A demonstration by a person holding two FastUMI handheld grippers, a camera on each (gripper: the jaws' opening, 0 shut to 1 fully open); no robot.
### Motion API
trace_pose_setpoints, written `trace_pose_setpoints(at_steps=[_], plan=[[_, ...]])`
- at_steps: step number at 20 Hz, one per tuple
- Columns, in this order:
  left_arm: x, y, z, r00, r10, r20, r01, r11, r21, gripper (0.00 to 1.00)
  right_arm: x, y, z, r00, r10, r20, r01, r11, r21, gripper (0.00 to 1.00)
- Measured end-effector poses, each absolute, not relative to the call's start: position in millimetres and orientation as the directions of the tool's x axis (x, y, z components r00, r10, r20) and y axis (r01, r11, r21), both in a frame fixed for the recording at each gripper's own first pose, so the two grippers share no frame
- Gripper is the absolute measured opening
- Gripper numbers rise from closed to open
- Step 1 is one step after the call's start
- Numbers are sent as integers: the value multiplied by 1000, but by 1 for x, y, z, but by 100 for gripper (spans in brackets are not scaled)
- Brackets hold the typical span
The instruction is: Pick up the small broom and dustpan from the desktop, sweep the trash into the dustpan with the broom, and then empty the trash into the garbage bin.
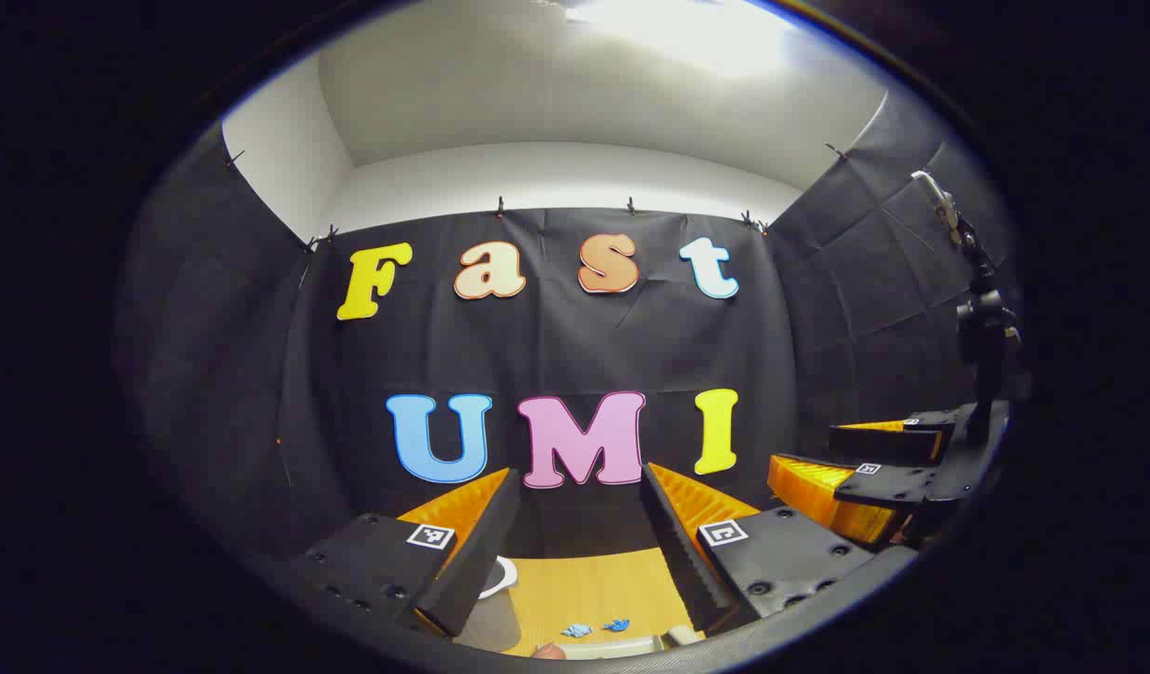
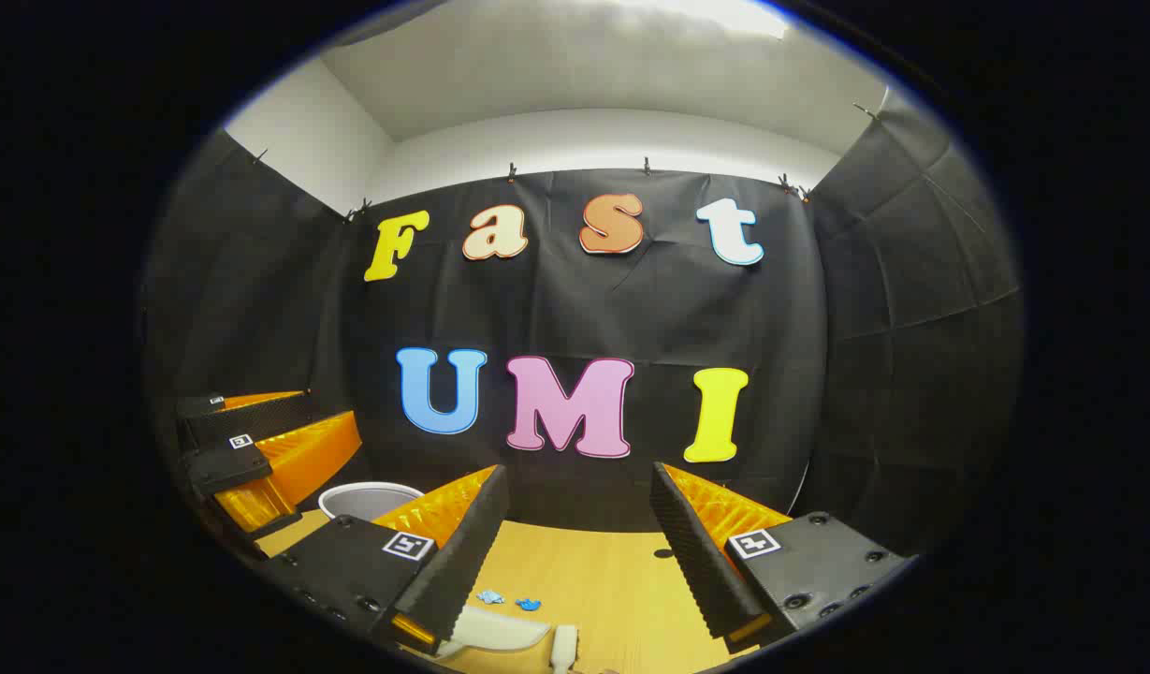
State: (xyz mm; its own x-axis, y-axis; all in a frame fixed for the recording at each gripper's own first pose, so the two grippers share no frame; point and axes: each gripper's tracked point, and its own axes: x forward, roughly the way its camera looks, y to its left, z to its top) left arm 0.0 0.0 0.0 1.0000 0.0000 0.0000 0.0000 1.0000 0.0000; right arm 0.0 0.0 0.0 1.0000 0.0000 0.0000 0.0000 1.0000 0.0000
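Trash (image 2: 509,600) scraps lie side by side just beyond dustpan (image 2: 495,629).

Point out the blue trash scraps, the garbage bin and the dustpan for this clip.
blue trash scraps (image 2: 528,605): right gripper view, on the right-hand scrap lying on the desktop.
garbage bin (image 2: 369,493): right gripper view, on its pale rim behind the left finger.
dustpan (image 2: 500,629): right gripper view, on its pale body at the bottom.
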Motion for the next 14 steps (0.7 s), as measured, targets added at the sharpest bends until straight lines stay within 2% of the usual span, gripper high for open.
trace_pose_setpoints(at_steps=[4, 5, 8, 9, 14], plan=[[-6, -1, 2, 1000, 0, -8, 0, 1000, -8, 77, -4, 2, 5, 1000, 11, 8, -11, 1000, 5, 94], [-7, 0, 2, 1000, 3, -11, -3, 1000, -8, 77, -5, 2, 5, 1000, 13, 8, -13, 1000, 2, 98], [-9, -2, 1, 1000, -5, -30, 4, 1000, -26, 77, -5, 1, 1, 1000, 13, -2, -13, 1000, -1, 98], [-10, -2, 1, 999, -8, -33, 7, 999, -32, 77, -6, 2, -1, 1000, 14, -9, -14, 1000, 0, 93], [-12, 2, -1, 999, 1, -42, -2, 1000, -29, 78, -8, 4, -1, 1000, 9, -12, -9, 1000, -11, 94]])
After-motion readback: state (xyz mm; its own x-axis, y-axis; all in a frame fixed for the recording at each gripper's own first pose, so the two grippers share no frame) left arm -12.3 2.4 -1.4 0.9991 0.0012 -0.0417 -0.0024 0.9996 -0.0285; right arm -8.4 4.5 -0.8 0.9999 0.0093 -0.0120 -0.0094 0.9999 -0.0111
